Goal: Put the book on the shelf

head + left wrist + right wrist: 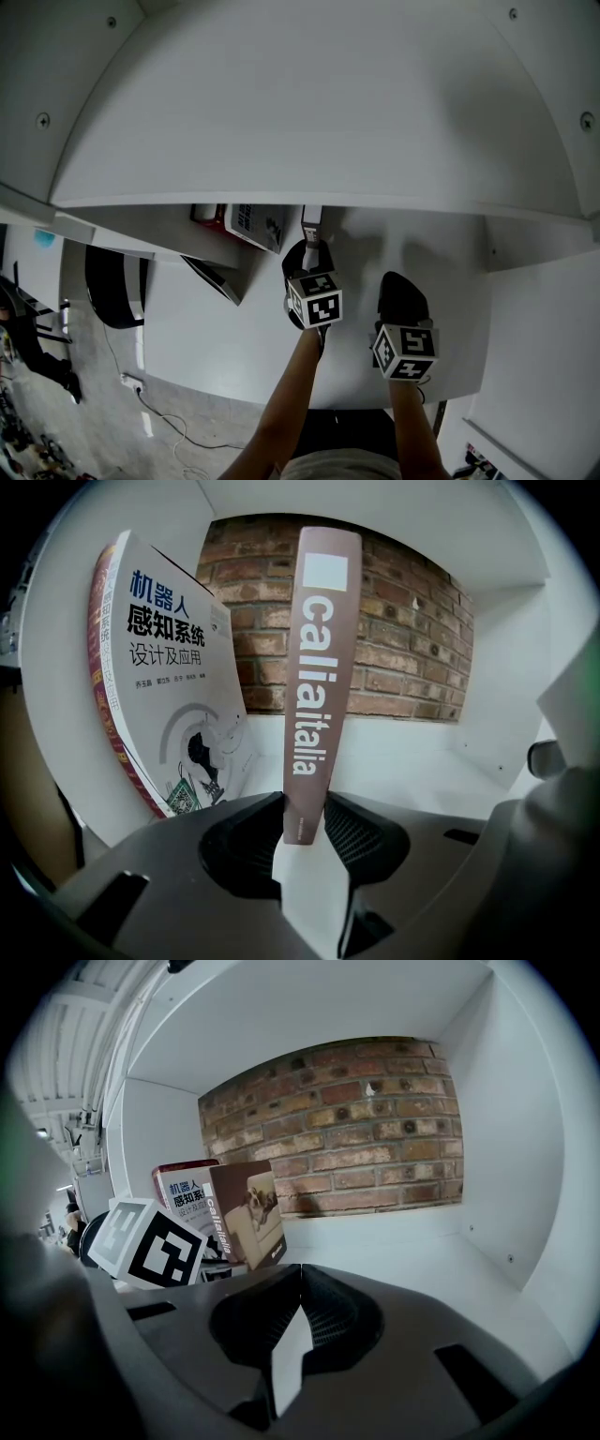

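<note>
Calia Italia book (319, 686): upright on the shelf (422, 761), just right of the leaning robotics book (169, 696), spine pinched by left gripper (305, 819) fingers. Seems to need only releasing. Right gripper (298, 1283) fingers pressed together, empty.

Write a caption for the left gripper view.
Left gripper holds a brown book upright on a white shelf, beside a leaning white book, brick wall behind.

White shelf (441, 761), brick back wall (403, 639), brown book (319, 667) upright on it, white book (169, 696) leaning at left
</note>
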